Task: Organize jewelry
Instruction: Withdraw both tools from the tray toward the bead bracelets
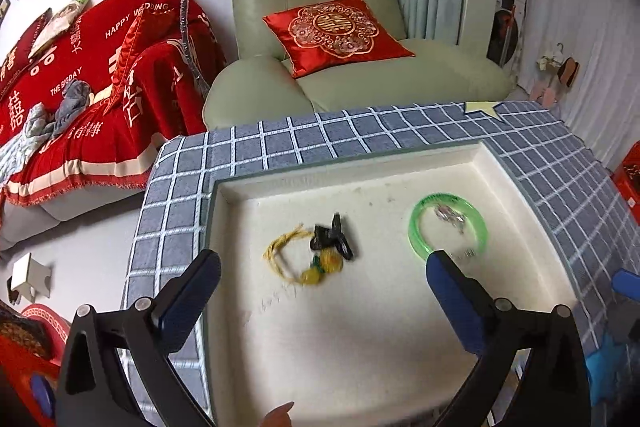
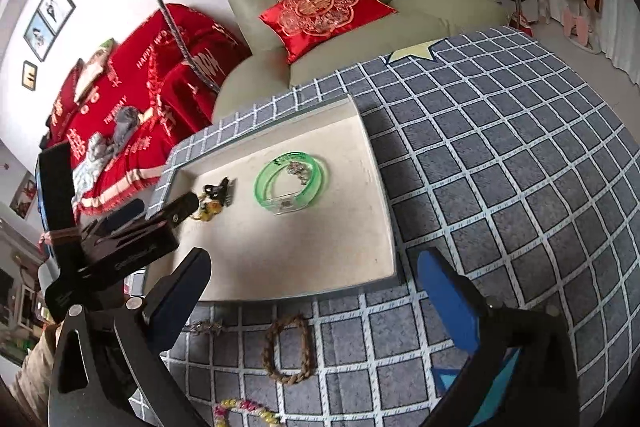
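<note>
Living room: green armchair with a red cushion, sofa under a red blanket, table covered by a blue checked cloth.

Left gripper: jaws spread wide, nothing between them. It hovers over the near part of a shallow cream tray that sits on the cloth. In the right wrist view it enters from the left edge of the tray, its tip just beside the yellow piece.

In the tray, ahead of the left gripper: 1 yellow cord bracelet with beads and 1 black clip touching it; to the right, 1 green bangle with a small silvery piece lying inside its ring. A small clear tag rests at the bangle's near edge.

Right gripper: jaws spread wide, holding nothing, above the cloth just in front of the tray's near rim.

On the cloth below the right gripper, outside the tray: 1 brown braided bracelet, and nearer the camera 1 pink and yellow beaded strand. A pale yellow star lies at the far edge of the cloth.
</note>
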Demonstrator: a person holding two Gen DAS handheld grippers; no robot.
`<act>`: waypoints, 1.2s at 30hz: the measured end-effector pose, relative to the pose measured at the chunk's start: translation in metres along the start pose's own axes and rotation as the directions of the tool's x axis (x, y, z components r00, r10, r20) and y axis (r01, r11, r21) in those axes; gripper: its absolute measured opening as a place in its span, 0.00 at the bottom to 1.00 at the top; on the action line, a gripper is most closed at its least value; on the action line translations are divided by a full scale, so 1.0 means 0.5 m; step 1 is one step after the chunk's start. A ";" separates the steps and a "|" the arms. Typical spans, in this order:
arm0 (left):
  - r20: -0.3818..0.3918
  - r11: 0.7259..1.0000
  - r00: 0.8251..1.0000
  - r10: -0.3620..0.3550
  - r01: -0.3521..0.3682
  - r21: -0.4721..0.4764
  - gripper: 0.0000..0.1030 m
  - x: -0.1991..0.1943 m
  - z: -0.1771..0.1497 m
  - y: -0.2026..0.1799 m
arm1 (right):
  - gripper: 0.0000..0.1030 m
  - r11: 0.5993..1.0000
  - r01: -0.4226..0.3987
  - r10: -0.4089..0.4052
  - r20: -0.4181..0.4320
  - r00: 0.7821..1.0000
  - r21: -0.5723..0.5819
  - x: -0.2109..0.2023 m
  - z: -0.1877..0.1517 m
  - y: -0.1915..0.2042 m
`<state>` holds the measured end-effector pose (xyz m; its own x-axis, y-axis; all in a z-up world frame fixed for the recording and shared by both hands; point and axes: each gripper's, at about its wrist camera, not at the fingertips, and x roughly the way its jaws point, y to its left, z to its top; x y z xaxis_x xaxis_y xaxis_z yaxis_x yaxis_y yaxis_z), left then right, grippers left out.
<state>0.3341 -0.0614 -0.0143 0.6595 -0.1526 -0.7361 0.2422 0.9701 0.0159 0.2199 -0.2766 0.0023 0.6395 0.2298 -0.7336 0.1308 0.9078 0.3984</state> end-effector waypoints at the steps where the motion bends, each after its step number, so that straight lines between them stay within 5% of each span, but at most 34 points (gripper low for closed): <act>1: 0.002 1.000 1.000 -0.010 0.010 -0.003 1.00 -0.013 -0.007 0.004 | 1.00 1.000 -0.006 0.006 0.002 1.000 0.003 -0.007 -0.005 0.000; 14: 0.003 0.999 0.999 -0.040 0.040 0.003 1.00 -0.165 -0.156 0.016 | 1.00 1.000 -0.002 0.002 -0.100 0.995 0.004 -0.077 -0.107 -0.004; 24: -0.126 0.994 0.986 -0.107 0.107 -0.002 1.00 -0.164 -0.288 -0.004 | 1.00 0.999 0.038 -0.038 -0.186 0.982 -0.002 -0.116 -0.255 -0.007; 36: -0.158 0.990 0.980 -0.121 0.130 0.053 1.00 -0.157 -0.317 -0.044 | 1.00 0.992 0.108 -0.118 -0.219 0.969 -0.059 -0.137 -0.361 0.024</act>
<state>0.1646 -0.0407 -0.0642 0.5047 -0.2367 -0.8302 0.3634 0.9306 -0.0444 0.0410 -0.2180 -0.0420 0.4383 0.1921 -0.8781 0.1540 0.9464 0.2839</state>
